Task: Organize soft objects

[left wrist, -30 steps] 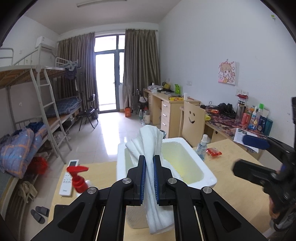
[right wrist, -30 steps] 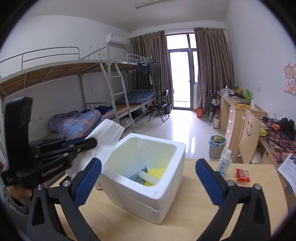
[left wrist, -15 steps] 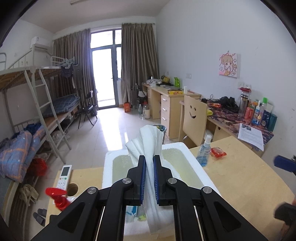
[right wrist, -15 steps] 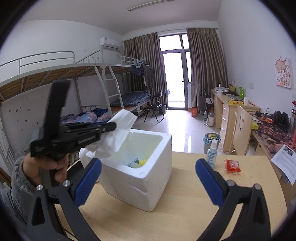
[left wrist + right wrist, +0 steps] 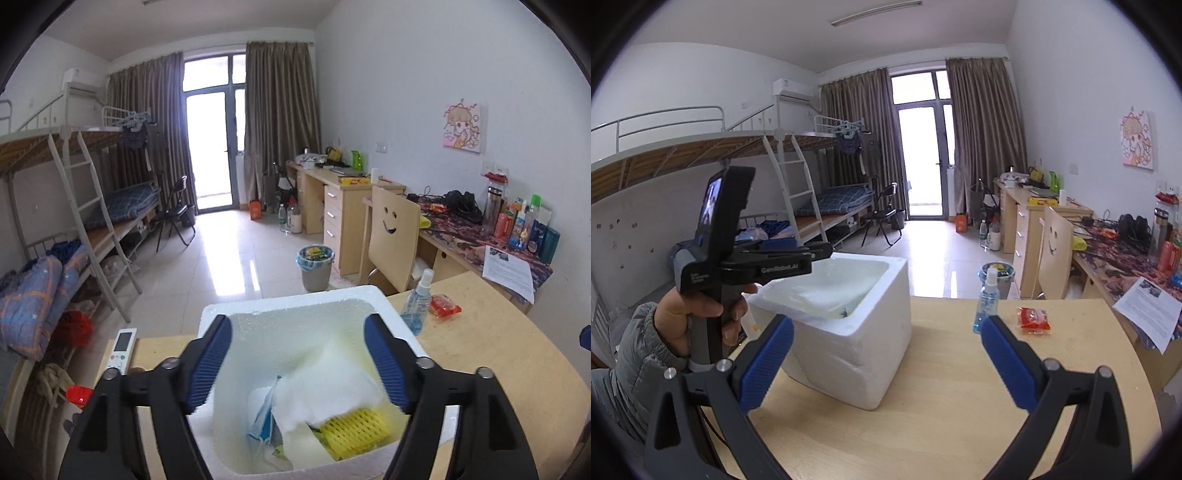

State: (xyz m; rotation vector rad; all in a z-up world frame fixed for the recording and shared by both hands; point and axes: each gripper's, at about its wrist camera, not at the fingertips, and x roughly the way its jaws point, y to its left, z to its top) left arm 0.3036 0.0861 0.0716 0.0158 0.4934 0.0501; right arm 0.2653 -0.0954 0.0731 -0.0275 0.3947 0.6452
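Note:
A white foam box (image 5: 295, 301) (image 5: 849, 347) stands on the wooden table. Inside it lies a white folded cloth (image 5: 328, 387), free of any grip, on top of a yellow foam net (image 5: 354, 428) and a blue-and-white packet (image 5: 262, 417). My left gripper (image 5: 297, 363) hovers over the box mouth, its jaws opening with nothing pressed between them; the cloth lies below. In the right wrist view a hand holds that left gripper (image 5: 812, 254) above the box rim. My right gripper (image 5: 886, 356) stands open over the table, in front of the box, holding nothing.
A blue spray bottle (image 5: 988, 299) (image 5: 415, 299) and a red packet (image 5: 1034, 319) (image 5: 445, 306) sit on the table right of the box. A white remote (image 5: 120, 349) and a red spray top (image 5: 79, 395) lie at its left. A sheet of paper (image 5: 1148, 310) overhangs the right edge.
The left gripper's jaws have parted and let the white cloth go; it has dropped into the box. The left gripper moved forward over the box mouth. The right gripper stayed open.

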